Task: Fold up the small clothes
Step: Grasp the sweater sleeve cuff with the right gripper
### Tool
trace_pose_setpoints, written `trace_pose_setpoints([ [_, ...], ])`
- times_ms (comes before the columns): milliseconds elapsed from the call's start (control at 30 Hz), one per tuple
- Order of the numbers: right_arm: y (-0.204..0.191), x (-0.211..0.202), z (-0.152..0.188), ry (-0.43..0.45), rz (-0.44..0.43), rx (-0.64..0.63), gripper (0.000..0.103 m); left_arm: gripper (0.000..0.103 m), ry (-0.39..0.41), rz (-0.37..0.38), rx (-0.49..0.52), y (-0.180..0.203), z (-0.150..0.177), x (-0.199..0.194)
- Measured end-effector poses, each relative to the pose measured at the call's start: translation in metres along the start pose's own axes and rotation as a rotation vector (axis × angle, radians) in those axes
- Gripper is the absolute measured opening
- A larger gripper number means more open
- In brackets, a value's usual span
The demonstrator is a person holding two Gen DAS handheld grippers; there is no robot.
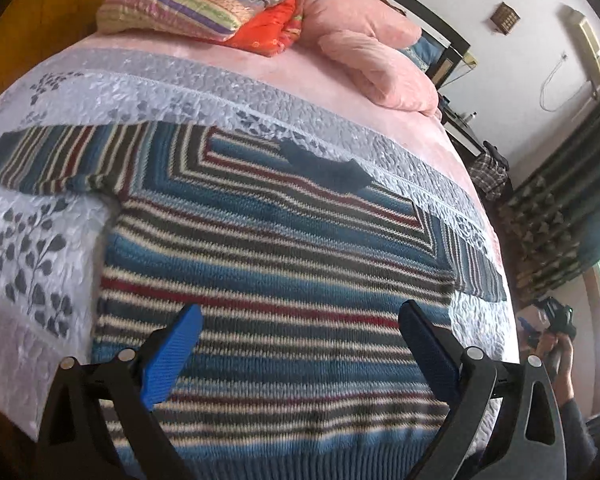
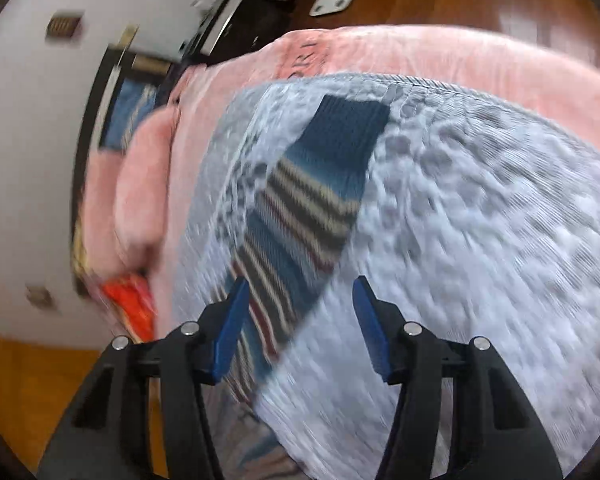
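A striped sweater (image 1: 268, 264) is lying spread flat on the quilt (image 1: 40, 240) of a bed, sleeves out to both sides. The left gripper (image 1: 300, 344) is hovering released over its body; the right gripper (image 2: 300, 320) is hanging spread wide over one sleeve (image 2: 312, 200), gripping nothing

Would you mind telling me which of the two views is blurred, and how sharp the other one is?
Right wrist view: motion blur smears the quilt and the sweater's sleeve. Left wrist view: mostly sharp, the sweater knit readable, with fisheye bending at the edges.
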State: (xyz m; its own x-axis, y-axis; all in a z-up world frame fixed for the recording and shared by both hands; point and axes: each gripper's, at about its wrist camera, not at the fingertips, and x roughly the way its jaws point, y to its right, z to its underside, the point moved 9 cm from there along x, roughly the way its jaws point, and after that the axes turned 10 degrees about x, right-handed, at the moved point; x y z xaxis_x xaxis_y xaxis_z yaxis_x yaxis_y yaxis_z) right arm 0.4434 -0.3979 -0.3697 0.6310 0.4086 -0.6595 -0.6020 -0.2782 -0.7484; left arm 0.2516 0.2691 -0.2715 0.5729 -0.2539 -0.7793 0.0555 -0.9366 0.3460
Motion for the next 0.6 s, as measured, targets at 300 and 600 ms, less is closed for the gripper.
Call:
trace_pose_setpoints([
  [300, 0.026, 0.061, -0.077, 0.030, 0.003, 0.119, 0.044, 0.099, -0.057, 0.055, 0.054, 0.024, 0.003, 0.036],
  [600, 0.018, 0.083, -0.096, 0.036, -0.045, 0.102, 0.041, 0.099, -0.161, 0.115, -0.049, 0.019, 0.015, 0.072],
])
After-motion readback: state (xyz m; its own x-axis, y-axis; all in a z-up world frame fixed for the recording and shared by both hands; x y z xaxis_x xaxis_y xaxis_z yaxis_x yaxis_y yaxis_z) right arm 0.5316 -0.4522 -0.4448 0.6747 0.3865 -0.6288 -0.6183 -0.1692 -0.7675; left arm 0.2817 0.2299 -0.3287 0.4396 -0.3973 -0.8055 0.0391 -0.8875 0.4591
